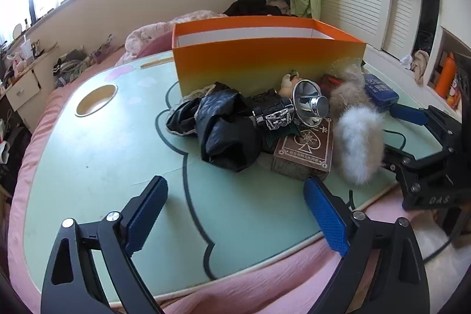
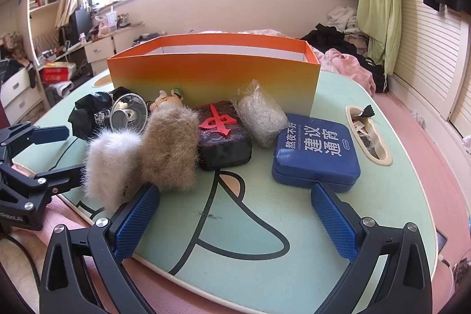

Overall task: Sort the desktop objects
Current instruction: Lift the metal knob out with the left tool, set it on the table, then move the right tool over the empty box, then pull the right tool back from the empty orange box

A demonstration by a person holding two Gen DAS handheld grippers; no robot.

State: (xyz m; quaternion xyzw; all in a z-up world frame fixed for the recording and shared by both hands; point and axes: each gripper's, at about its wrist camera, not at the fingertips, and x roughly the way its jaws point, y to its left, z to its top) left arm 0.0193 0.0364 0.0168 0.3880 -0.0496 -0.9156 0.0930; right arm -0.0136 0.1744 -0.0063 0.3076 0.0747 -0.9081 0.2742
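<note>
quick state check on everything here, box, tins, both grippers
orange box: open, no lid, upright
blue tin: shut, lying flat
card box: shut, flat
black bag: crumpled
left gripper: open, empty
right gripper: open, empty

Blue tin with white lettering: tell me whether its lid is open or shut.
Shut. The blue tin lies flat on the table, lid seated flush on its base all round, with only a thin seam showing.
</note>
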